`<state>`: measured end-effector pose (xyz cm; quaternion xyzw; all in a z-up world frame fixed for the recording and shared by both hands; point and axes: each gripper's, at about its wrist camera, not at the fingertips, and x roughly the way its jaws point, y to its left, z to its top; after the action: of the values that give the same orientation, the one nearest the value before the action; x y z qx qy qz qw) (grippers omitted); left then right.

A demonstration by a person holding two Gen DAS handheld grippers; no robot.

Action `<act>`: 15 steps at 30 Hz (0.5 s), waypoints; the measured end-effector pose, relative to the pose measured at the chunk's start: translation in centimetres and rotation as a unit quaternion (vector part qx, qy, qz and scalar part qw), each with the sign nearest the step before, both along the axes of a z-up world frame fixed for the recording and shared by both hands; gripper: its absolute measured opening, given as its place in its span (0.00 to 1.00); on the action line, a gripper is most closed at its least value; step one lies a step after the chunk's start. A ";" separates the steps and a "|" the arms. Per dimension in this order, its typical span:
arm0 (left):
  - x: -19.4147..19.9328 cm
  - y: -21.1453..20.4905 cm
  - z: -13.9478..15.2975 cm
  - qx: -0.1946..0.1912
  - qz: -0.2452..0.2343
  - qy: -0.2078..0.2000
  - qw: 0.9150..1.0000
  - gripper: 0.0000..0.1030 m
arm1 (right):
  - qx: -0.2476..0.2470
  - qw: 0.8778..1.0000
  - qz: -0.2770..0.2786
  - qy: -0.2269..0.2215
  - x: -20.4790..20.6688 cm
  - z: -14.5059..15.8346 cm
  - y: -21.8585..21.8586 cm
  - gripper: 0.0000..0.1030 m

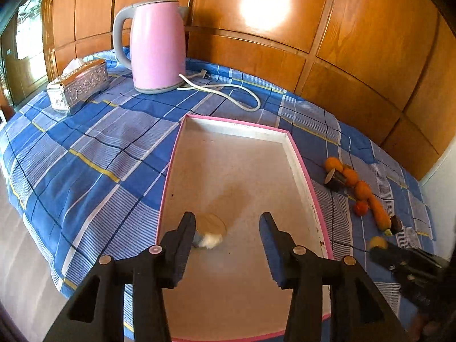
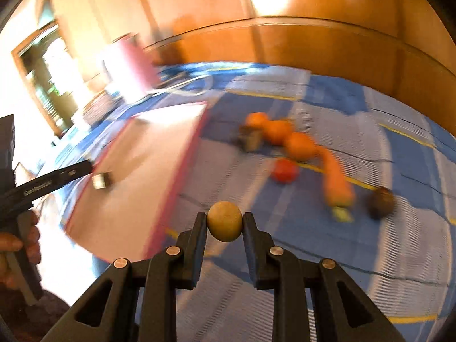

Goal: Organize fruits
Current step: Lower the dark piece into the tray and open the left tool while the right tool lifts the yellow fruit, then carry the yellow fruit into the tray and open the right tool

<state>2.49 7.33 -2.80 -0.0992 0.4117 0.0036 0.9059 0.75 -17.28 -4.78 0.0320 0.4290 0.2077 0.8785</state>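
Note:
A pink-rimmed shallow box (image 1: 299, 154) lies on the blue checked cloth. My left gripper (image 1: 228, 226) hangs open over its near end, just above a small white-capped piece (image 1: 209, 238) lying inside. My right gripper (image 2: 224, 222) is shut on a small yellow-brown round fruit (image 2: 224, 221), held above the cloth right of the box (image 2: 182, 159). It also shows in the left wrist view (image 1: 377, 242). On the cloth lie several oranges (image 2: 299, 145), a carrot (image 2: 336, 182), a red fruit (image 2: 285, 171), a brown fruit (image 2: 380, 202) and a dark cut piece (image 2: 252, 139).
A pink kettle (image 1: 156, 45) with a white cord (image 1: 228, 91) and a silver tissue box (image 1: 78, 85) stand at the far left of the table. Wooden wall panels (image 1: 342, 57) back the table. The table edge (image 1: 37, 228) drops off at left.

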 end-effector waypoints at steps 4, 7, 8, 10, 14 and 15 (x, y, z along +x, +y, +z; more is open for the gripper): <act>-0.6 0.3 0.0 -0.007 0.002 0.002 1.000 0.47 | 0.010 0.998 0.053 0.024 0.9 -0.1 4.0 0.24; -0.8 0.7 -0.1 -0.007 0.007 0.003 1.000 0.47 | 0.010 0.996 0.081 0.034 1.6 -0.2 6.7 0.24; -0.9 0.9 -0.1 -0.007 0.010 0.003 1.000 0.48 | 0.006 0.995 0.089 0.034 1.8 -0.2 7.6 0.24; -1.0 1.2 -0.2 -0.006 0.017 0.007 1.000 0.48 | 0.002 0.995 0.097 0.033 2.4 -0.3 8.8 0.24; -1.1 1.8 -0.5 -0.014 0.024 0.018 0.999 0.48 | 0.022 0.994 0.100 0.025 2.6 0.0 10.1 0.27; -1.1 1.8 -0.6 -0.014 0.025 0.018 0.999 0.48 | 0.027 0.995 0.097 0.026 2.5 0.0 10.1 0.30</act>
<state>1.38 9.11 -3.40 -0.1215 0.4258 0.0220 0.8964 3.28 -7.20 -4.74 0.0192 0.4467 0.3026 0.8417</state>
